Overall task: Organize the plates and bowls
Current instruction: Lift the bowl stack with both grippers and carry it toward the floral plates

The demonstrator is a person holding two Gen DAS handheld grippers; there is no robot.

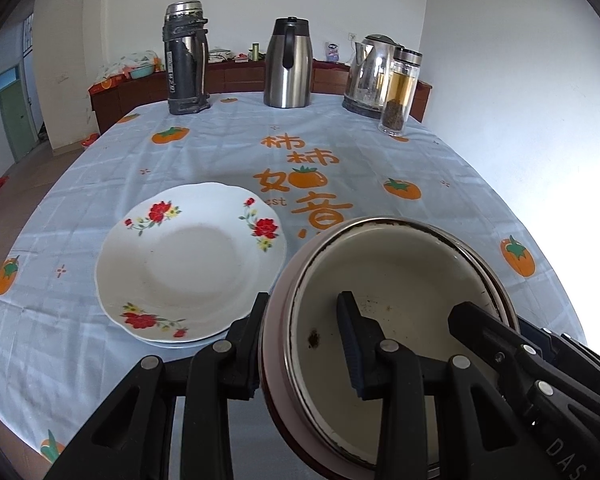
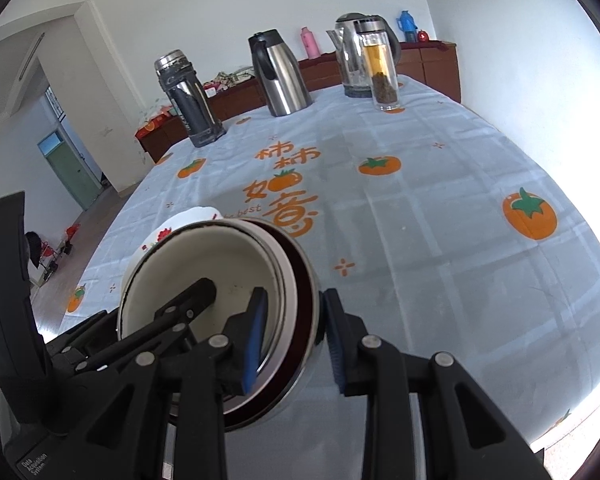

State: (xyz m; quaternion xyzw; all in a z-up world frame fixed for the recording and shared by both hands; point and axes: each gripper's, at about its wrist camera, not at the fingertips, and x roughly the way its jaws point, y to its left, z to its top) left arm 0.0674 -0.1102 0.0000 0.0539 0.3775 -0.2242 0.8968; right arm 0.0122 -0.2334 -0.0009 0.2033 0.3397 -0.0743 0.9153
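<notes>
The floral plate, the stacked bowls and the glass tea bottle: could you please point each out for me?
floral plate (image 1: 188, 264), left wrist view, bare centre.
stacked bowls (image 1: 396, 272), left wrist view, inner wall of the top bowl.
glass tea bottle (image 2: 382, 76), right wrist view, glass body.

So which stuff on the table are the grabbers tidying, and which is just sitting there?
Part of the job:
- stacked bowls, held by left gripper and right gripper
- flowered plate

Just sitting there:
- black flask
- steel jug
- kettle
- tea bottle
</notes>
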